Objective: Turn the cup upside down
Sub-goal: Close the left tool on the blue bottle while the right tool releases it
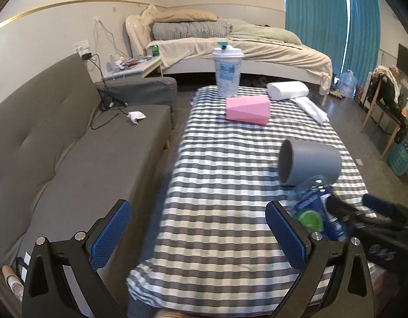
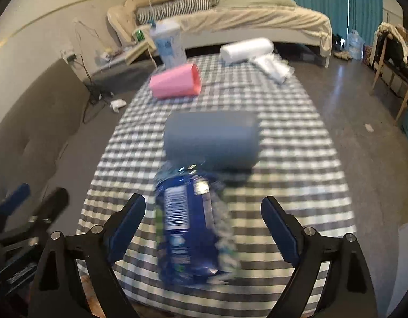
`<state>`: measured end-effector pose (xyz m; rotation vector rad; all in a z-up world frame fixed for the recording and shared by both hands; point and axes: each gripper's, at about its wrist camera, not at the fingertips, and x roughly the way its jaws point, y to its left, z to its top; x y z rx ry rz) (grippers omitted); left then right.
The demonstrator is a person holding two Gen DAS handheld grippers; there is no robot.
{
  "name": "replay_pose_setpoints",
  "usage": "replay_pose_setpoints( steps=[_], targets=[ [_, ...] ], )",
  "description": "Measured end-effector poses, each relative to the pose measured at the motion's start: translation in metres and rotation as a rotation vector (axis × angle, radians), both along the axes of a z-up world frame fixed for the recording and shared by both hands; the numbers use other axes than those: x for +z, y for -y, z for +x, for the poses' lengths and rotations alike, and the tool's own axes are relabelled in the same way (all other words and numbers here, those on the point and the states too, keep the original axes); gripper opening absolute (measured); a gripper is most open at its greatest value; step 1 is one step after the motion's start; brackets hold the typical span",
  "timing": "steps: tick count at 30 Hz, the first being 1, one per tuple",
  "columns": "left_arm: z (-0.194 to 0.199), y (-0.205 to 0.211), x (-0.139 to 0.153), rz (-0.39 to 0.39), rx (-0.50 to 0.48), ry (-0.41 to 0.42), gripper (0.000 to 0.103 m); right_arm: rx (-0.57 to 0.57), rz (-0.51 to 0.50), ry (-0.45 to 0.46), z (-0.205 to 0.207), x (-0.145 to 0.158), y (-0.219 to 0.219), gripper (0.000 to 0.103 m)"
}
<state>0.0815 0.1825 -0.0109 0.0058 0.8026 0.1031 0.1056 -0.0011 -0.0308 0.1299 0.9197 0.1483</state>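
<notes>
- Task judged barely begun: grey cup [image 1: 308, 164] lying on its side on the checked bench [image 1: 225, 185], right of centre in the left wrist view, open mouth turned toward the left of the frame; not yet gripped, not yet stood mouth-down.
- In the right wrist view, same grey cup [image 2: 212, 139] across the middle of the frame, just beyond a crumpled blue plastic bottle [image 2: 189, 228] lying between the spread fingers.
- Left tongs [image 1: 198, 234] at the bottom of the frame, wide open, holding nothing.
- Right tongs [image 2: 204, 228] wide open too, straddling the bottle without closing on it; contact with the pads not clear through the blur.
- Left to do, by judgement: reach past the bottle, grip the cup, turn it and set it down on its rim.
- Also on the bench: pink cup [image 1: 247, 110] on its side above centre, a lidded drink cup [image 1: 227, 71] upright behind it, and a white roll [image 1: 287, 89] at upper right.
- Writing: white barcode panel on the bottle label, text too blurred to read; blue print on the drink cup, unreadable; no brand made out anywhere.
</notes>
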Motion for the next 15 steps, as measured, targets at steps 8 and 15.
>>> replay_pose_setpoints(
  steps=[8,15],
  targets=[
    [0.018,0.057,0.011,-0.058,-0.067,-0.06,0.103,-0.041,-0.119,0.024,-0.026,0.027,0.074,0.09],
    [0.046,0.103,-0.005,-0.06,-0.089,-0.169,0.103,-0.111,-0.168,0.036,-0.033,0.027,0.124,0.09]
  ],
)
